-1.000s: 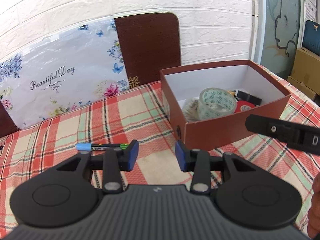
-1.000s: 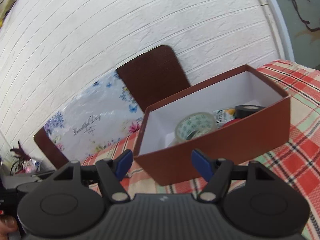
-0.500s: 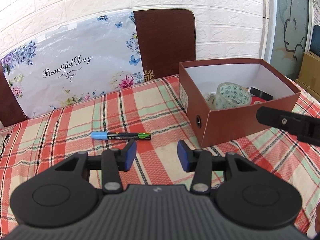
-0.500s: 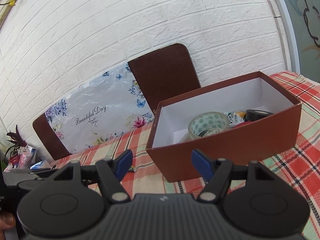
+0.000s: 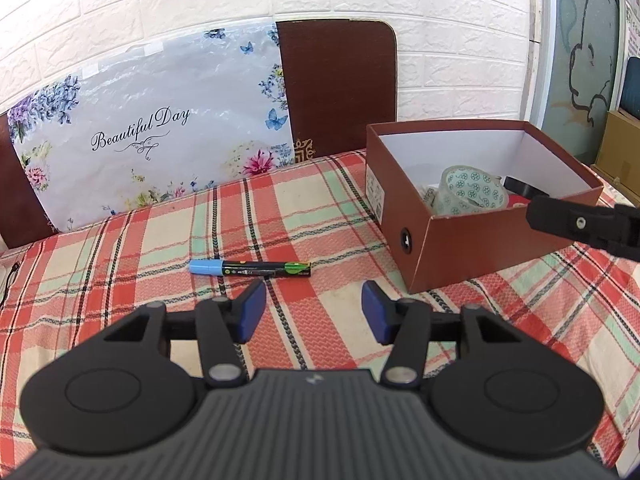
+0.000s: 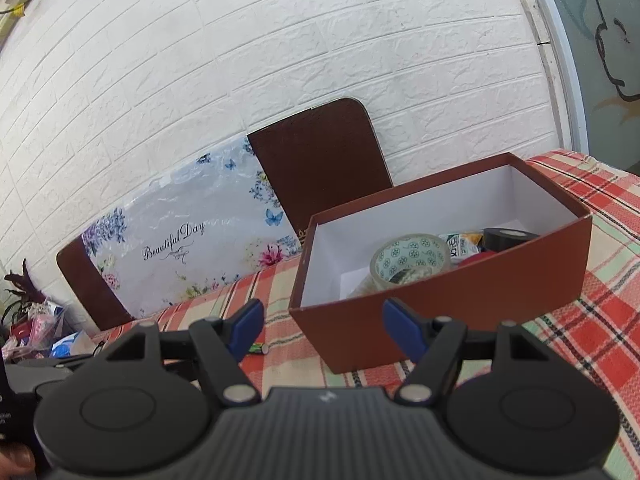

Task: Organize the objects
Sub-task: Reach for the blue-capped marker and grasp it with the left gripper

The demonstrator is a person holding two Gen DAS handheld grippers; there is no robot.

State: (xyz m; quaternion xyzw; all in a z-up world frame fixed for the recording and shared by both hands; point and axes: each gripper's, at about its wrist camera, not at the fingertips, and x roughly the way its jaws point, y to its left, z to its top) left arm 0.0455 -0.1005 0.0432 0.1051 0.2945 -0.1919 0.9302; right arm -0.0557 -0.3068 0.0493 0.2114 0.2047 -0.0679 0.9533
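A blue-capped marker lay on the plaid tablecloth, just beyond the left gripper, whose jaws had just been opening with nothing between them. The right gripper hovered spread and empty before the brown box, which held a tape roll.

marker left of box

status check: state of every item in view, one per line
left tool: open, empty, jaws have just been opening
right tool: open, empty
marker: capped, flat on the tablecloth, outside the box
box: lidless, upright
clear tape roll: in the box, tilted
black tape roll: in the box
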